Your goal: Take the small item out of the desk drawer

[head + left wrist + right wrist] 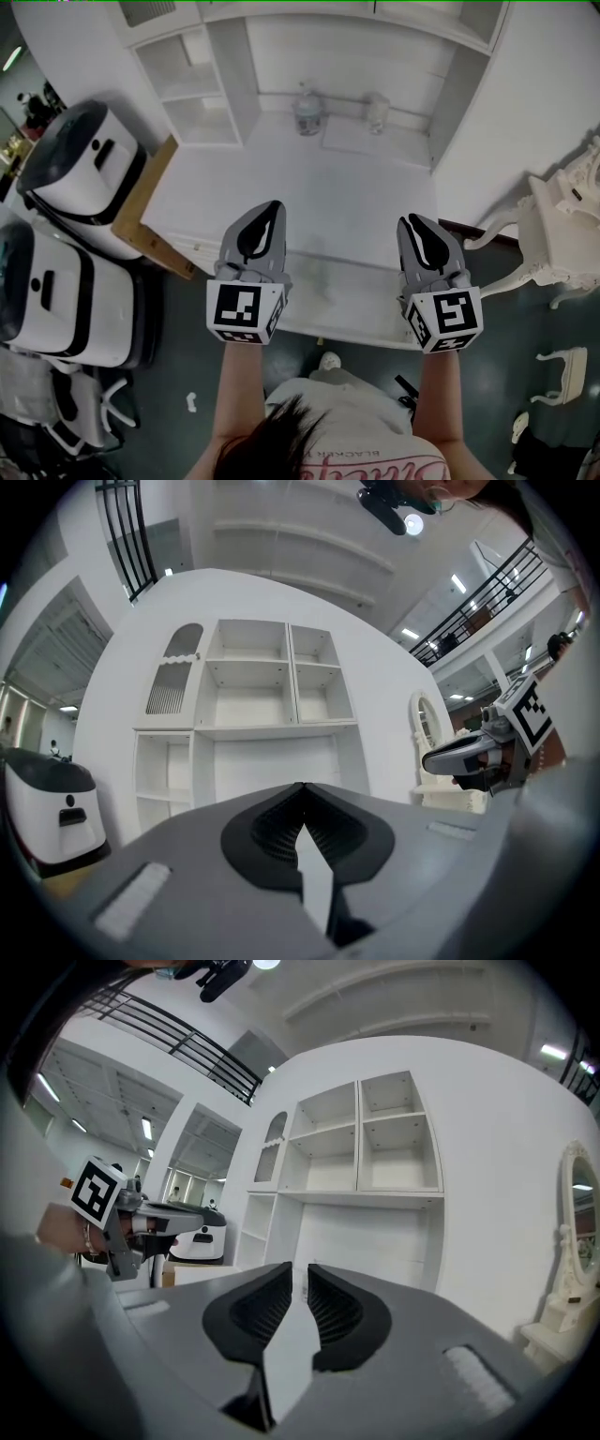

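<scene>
Hair [272, 439], cropped; jars [307, 112] on desk [281, 192] indistinct

I count two grippers on my feeds, the left gripper [270, 211] and the right gripper [412, 225], over one white worktop [356, 187]. At its back stand two small jars [307, 114] [378, 112], and off its left side I make out two white-and-black machines [84, 169] [56, 291] on the floor.

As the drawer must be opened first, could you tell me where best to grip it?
Likely by what looks like a small white knob under the front edge of the desk, midway, coming level from the person's side: it alone juts out.
</scene>
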A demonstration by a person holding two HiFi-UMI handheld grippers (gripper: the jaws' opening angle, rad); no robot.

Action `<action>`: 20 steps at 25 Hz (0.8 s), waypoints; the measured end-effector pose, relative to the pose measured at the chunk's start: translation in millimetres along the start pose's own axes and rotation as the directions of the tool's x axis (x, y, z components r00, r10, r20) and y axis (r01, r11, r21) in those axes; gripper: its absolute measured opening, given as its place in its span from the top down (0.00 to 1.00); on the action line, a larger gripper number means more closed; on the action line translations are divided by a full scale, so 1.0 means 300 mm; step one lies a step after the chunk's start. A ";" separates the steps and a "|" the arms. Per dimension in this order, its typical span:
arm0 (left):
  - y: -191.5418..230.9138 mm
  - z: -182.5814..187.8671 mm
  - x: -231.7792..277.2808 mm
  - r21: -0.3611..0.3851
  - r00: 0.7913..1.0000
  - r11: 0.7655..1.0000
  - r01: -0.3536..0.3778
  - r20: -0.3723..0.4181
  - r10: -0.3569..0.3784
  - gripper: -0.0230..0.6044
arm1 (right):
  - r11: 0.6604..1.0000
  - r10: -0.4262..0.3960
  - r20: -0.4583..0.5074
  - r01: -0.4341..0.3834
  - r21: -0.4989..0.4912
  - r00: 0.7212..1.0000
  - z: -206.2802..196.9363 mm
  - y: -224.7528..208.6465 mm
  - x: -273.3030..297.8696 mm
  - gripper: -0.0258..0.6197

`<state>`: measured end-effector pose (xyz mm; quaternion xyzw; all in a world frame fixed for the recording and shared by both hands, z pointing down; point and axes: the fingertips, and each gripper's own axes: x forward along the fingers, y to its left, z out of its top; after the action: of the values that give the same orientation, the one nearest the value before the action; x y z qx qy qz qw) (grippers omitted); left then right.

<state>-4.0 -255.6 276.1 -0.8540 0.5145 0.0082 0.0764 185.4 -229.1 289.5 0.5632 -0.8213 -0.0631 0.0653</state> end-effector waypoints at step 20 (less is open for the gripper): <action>0.029 -0.054 0.058 -0.004 0.999 1.000 -0.020 -0.041 0.020 0.94 | 0.994 0.053 0.015 -0.054 0.099 0.998 -0.032 -0.044 0.119 0.34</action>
<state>-4.4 -277.1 289.3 -0.8489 0.5246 -0.0073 0.0640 186.4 -267.6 297.9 0.5432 -0.8386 -0.0240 0.0340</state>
